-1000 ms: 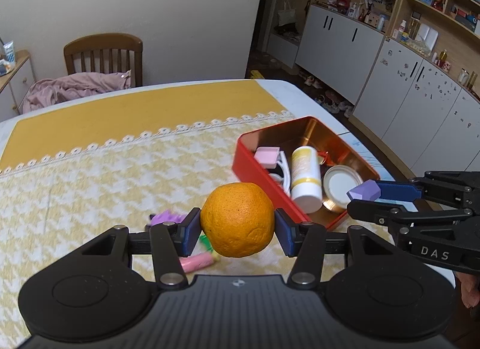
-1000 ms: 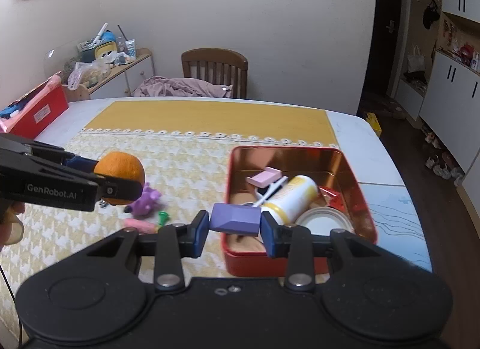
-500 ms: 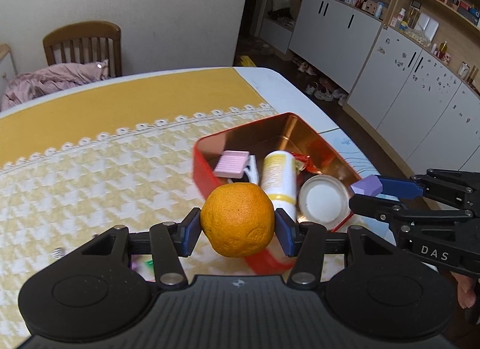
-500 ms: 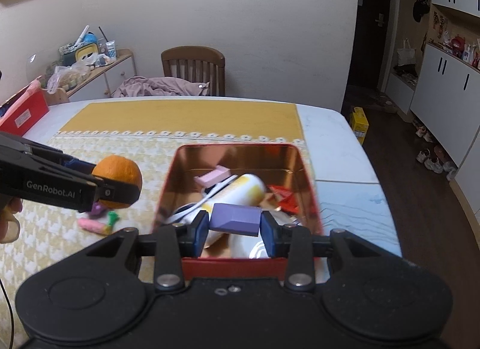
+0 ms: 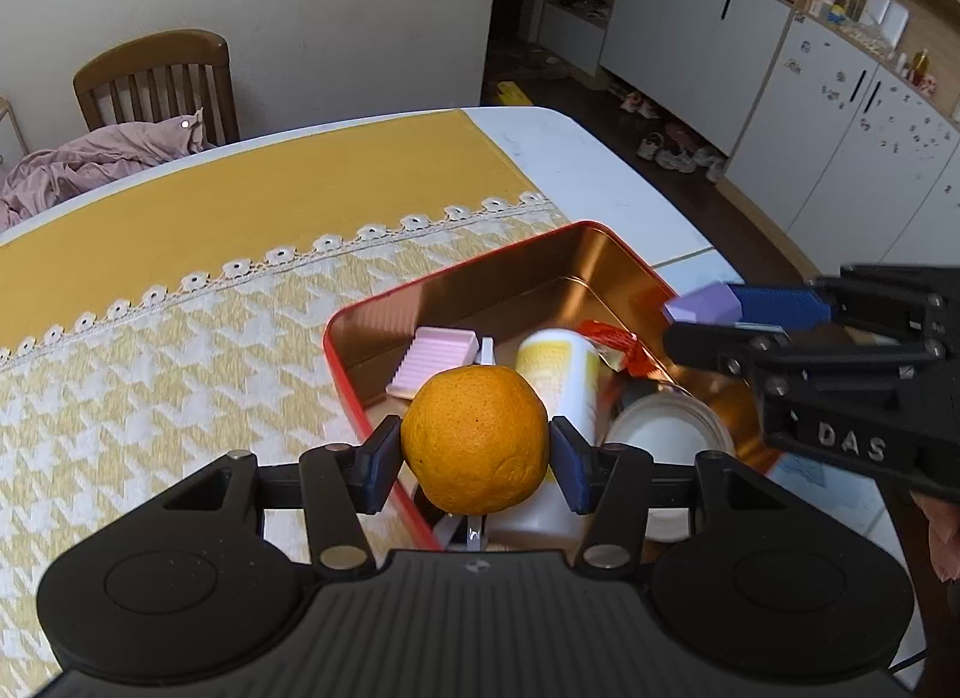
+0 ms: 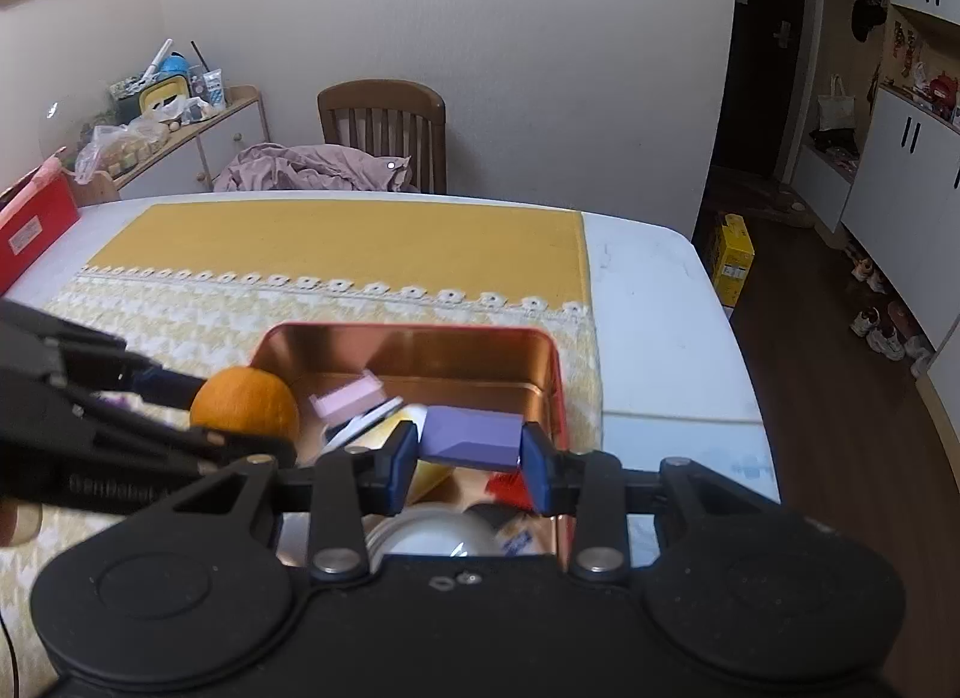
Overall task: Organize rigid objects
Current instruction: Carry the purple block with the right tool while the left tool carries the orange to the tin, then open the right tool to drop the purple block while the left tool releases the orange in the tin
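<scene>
My left gripper [image 5: 475, 453] is shut on an orange [image 5: 474, 439] and holds it above the near left edge of the red tin [image 5: 516, 254]. The orange also shows in the right wrist view [image 6: 245, 401]. My right gripper [image 6: 470, 457] is shut on a purple block [image 6: 471, 437] and holds it above the tin [image 6: 414, 328]; the block shows in the left wrist view [image 5: 702, 303]. Inside the tin lie a pink ridged piece [image 5: 432, 351], a white and yellow bottle [image 5: 558, 374], a round white lid [image 5: 660, 435] and a red wrapper [image 5: 612, 339].
The tin stands on a yellow and white cloth [image 5: 180, 302] over a white table [image 6: 654, 302]. A wooden chair [image 6: 384, 122] with pink fabric [image 6: 312, 167] is behind it. A red box [image 6: 30, 224] sits at the far left. White cabinets [image 5: 780, 74] line the right.
Both grippers have moved in over the tin with their loads. The small toys on the cloth have dropped out of view.
</scene>
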A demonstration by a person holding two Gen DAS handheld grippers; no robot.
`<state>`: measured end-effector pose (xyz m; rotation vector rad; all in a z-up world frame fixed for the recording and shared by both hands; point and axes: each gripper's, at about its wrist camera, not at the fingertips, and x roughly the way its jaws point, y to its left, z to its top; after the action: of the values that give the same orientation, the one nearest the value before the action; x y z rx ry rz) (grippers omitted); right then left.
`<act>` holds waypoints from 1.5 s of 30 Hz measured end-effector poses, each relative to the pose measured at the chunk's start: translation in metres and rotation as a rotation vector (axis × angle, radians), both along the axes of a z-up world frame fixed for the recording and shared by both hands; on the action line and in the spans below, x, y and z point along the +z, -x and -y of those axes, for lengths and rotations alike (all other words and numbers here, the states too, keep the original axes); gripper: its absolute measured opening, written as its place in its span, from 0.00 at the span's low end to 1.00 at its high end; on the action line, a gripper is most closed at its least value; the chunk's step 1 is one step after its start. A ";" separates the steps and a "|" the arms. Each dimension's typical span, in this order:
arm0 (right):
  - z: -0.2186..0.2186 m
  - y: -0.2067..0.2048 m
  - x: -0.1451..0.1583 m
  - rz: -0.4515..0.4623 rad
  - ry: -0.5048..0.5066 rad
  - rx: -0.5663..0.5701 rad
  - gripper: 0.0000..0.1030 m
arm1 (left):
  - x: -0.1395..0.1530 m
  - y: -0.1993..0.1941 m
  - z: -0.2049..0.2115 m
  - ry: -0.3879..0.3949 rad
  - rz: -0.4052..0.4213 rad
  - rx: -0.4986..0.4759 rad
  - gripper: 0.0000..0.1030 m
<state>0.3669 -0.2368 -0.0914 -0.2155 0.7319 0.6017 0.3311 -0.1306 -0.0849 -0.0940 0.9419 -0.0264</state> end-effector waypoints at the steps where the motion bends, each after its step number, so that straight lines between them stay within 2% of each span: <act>1: -0.002 -0.006 -0.001 -0.003 0.000 0.003 0.34 | -0.001 -0.003 0.001 -0.003 0.000 0.002 0.50; 14: -0.030 -0.055 -0.024 -0.070 0.046 0.054 0.34 | -0.020 -0.034 0.003 -0.031 -0.039 0.045 0.50; 24: -0.030 -0.066 -0.034 -0.091 0.061 0.058 0.35 | -0.022 -0.044 0.008 -0.057 -0.025 0.035 0.50; 37: -0.010 -0.055 -0.027 -0.092 0.013 0.041 0.37 | -0.023 -0.045 0.011 -0.083 -0.008 0.049 0.49; 43: 0.002 -0.045 -0.021 -0.096 -0.012 0.041 0.39 | -0.016 -0.039 0.014 -0.078 0.024 0.039 0.52; 45: 0.006 -0.042 -0.019 -0.101 -0.025 0.039 0.40 | -0.014 -0.035 0.016 -0.089 0.033 0.032 0.55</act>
<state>0.4086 -0.2426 -0.1104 -0.1774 0.8186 0.6624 0.3665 -0.1468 -0.0984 -0.0259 0.9069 0.0431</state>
